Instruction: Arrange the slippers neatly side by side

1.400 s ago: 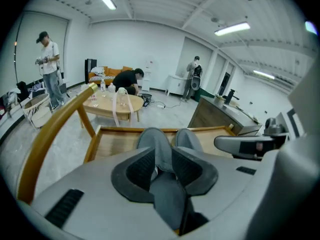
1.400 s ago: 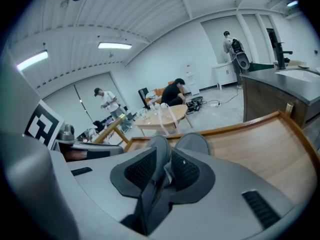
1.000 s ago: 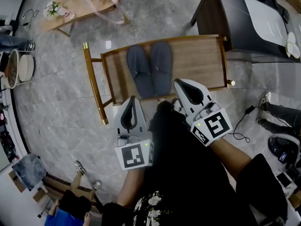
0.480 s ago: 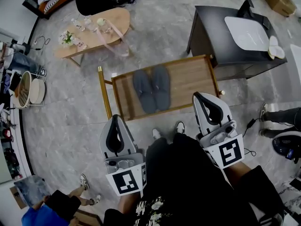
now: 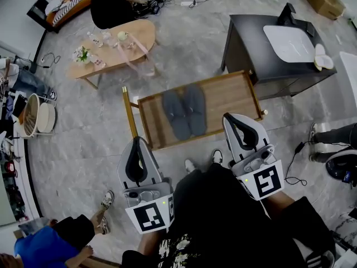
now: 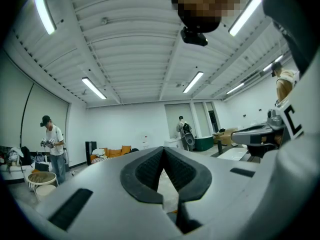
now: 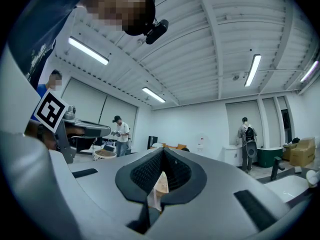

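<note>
Two dark grey slippers (image 5: 184, 113) lie side by side, touching, toes away from me, on the left half of a low wooden table (image 5: 228, 96). My left gripper (image 5: 137, 141) is shut and empty, held short of the table's near left corner. To the right, my right gripper (image 5: 228, 118) is also shut and empty, its tip over the table's near edge. Both stay clear of the slippers. In the left gripper view the left gripper (image 6: 163, 151) points out across the room. The right gripper (image 7: 163, 154) does the same in the right gripper view.
A black cabinet (image 5: 268, 43) stands behind the table at the right. An oval wooden coffee table (image 5: 114, 46) sits at the back left. A person (image 5: 50, 244) crouches at the lower left, another (image 5: 111, 4) at the top. Cables (image 5: 293, 161) trail at the right.
Both grippers have drawn back from the table toward my body and stayed shut. The head view has pulled back and shows more of the room. The slippers have not moved.
</note>
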`<state>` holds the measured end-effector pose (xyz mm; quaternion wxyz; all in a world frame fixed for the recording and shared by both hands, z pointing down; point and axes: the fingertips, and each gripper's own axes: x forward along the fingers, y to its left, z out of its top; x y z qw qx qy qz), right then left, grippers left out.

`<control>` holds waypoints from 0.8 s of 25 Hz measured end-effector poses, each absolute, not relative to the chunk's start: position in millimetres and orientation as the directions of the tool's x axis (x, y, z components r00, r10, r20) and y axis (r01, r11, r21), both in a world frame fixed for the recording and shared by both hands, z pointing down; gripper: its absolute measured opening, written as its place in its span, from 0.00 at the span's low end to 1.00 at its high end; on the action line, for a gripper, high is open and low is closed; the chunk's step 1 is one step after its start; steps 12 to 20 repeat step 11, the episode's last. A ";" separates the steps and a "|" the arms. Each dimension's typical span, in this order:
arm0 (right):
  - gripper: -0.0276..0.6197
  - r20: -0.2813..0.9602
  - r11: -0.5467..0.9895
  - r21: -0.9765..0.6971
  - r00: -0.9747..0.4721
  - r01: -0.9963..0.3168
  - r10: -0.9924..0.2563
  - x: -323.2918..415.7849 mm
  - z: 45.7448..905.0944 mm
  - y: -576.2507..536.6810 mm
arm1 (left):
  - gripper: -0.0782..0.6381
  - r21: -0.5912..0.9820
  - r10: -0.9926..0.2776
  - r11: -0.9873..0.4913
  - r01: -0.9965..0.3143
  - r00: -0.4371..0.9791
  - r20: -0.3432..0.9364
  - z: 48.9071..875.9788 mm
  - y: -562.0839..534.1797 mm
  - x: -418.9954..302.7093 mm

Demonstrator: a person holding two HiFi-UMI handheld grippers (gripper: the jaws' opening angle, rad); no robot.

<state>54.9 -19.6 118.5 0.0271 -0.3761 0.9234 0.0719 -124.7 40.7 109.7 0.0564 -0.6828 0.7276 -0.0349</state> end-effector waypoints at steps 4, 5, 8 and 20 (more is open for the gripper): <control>0.04 -0.082 0.711 0.110 -0.719 -0.695 -0.690 48.9 118.9 -22.0 | 0.11 -0.124 -0.998 0.067 -0.990 -0.064 -0.026 109.4 38.7 -129.3; 0.04 -0.084 0.713 0.109 -0.721 -0.693 -0.688 46.3 118.1 -22.6 | 0.11 -0.124 -0.997 0.070 -0.990 -0.067 -0.026 108.7 39.3 -131.5; 0.04 -0.075 0.720 0.101 -0.727 -0.686 -0.682 33.9 120.9 -18.1 | 0.11 -0.121 -0.997 0.081 -0.989 -0.078 -0.030 111.4 45.2 -143.1; 0.04 -0.051 0.725 0.100 -0.731 -0.681 -0.680 21.0 128.0 -9.3 | 0.11 -0.112 -0.996 0.089 -0.990 -0.086 -0.034 117.8 52.6 -156.4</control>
